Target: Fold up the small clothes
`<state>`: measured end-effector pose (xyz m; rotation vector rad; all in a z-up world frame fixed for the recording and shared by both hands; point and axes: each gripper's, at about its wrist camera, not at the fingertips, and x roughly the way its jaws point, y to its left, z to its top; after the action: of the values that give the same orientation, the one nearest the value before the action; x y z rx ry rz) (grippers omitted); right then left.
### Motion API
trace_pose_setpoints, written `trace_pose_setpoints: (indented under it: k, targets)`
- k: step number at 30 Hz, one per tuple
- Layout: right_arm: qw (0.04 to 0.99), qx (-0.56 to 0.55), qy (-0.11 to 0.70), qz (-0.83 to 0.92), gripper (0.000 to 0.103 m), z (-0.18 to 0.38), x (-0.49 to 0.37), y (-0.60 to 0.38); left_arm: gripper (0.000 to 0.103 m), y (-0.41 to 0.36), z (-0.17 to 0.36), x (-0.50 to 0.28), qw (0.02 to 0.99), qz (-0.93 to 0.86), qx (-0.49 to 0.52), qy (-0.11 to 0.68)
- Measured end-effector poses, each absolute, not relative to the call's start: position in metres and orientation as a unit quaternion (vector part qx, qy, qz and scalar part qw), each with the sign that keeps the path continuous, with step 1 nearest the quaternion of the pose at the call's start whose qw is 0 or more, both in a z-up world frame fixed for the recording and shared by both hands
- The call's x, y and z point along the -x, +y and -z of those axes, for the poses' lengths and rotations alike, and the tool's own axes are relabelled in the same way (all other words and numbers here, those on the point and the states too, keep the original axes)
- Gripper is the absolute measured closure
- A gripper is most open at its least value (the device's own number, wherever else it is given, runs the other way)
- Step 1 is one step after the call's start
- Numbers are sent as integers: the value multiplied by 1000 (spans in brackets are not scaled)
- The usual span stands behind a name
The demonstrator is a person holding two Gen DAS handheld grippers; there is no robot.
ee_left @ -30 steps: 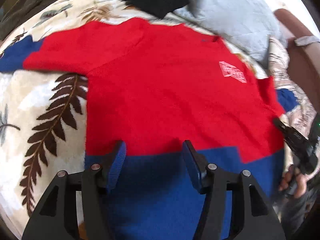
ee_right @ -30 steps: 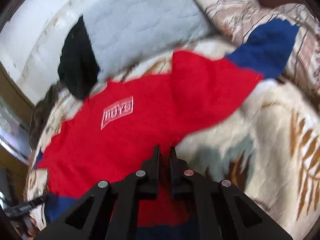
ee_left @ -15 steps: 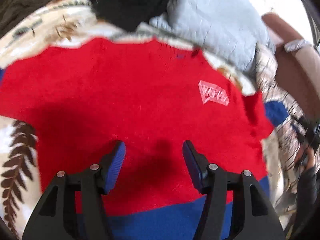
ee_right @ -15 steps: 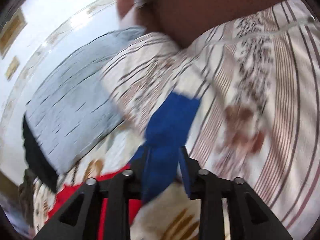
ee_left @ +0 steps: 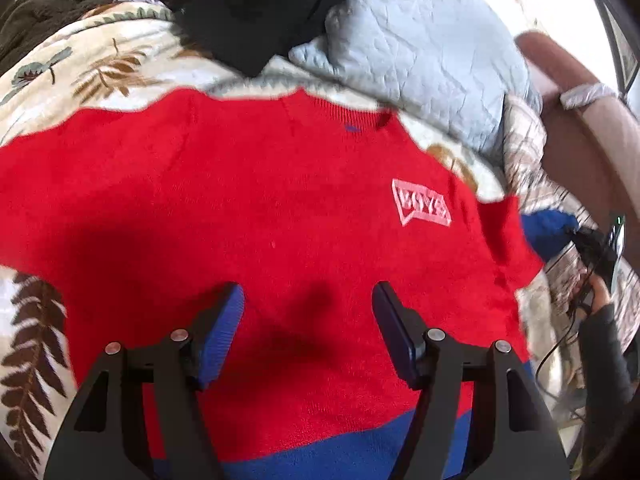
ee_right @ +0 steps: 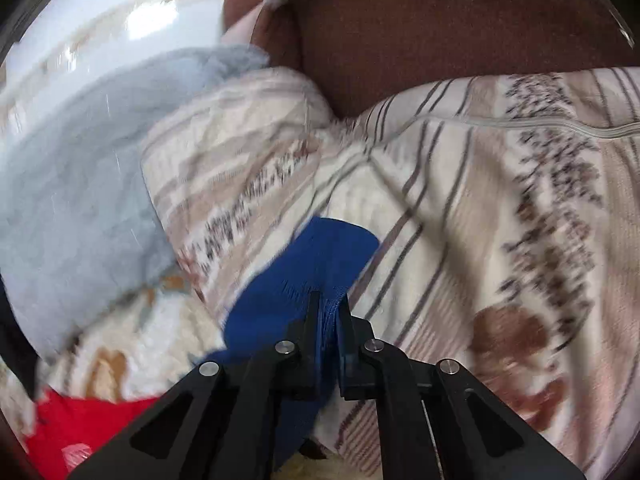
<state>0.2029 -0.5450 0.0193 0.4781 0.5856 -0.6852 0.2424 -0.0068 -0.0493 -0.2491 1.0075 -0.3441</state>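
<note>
Left wrist view: the red knit sweater with a blue hem band and a pale chest logo [ee_left: 280,208] lies spread flat, front up, on a cream blanket printed with brown fern leaves [ee_left: 36,320]. The left gripper [ee_left: 308,300] hangs over the lower middle of the sweater's body; its jaws are opening, with nothing between the blue pads, only red knit below them. The blue hem band runs across the bottom of the picture, under the gripper's arms. A pale blue quilted pillow [ee_left: 420,48] and a black garment [ee_left: 260,8] lie beyond the neckline. At the right edge the sweater's blue cuff [ee_left: 544,228] lies over striped bedding, and a person's dark-sleeved hand [ee_left: 600,300] holds the other black tool next to it.

Right wrist view: the right gripper [ee_right: 328,304] is clenched on the blue cuff [ee_right: 320,256] of the sweater's sleeve, the ribbed fabric pinched between the two fingers and fanning out ahead of them. The sleeve trails back under the gripper toward the red body [ee_right: 80,420] at lower left. The cuff lies against a beige striped quilt [ee_right: 480,200], with a brown upholstered headboard [ee_right: 440,32] behind and the pale blue pillow [ee_right: 72,180] to the left.
</note>
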Motion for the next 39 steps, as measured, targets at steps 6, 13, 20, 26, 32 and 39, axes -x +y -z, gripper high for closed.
trace_pose_setpoints:
  k: [6, 13, 20, 26, 32, 39]
  targets:
    - [872, -240, 238, 355, 99, -53, -160, -573, 32, 19, 49, -259, 854, 123, 134, 487]
    - [885, -250, 242, 308, 98, -56, -152, -552, 32, 20, 59, -264, 842, 126, 148, 504]
    - [925, -231, 252, 167, 98, -80, -185, -457, 32, 26, 57, -264, 826, 154, 174, 514]
    - [923, -226, 304, 71, 98, -59, -224, -360, 32, 41, 55, -266, 805, 175, 216, 525]
    - [909, -213, 358, -4, 98, -26, -251, -254, 32, 63, 50, -269, 797, 173, 252, 520]
    - [898, -196, 386, -73, 98, -11, -273, -155, 32, 85, 44, -272, 792, 175, 289, 508]
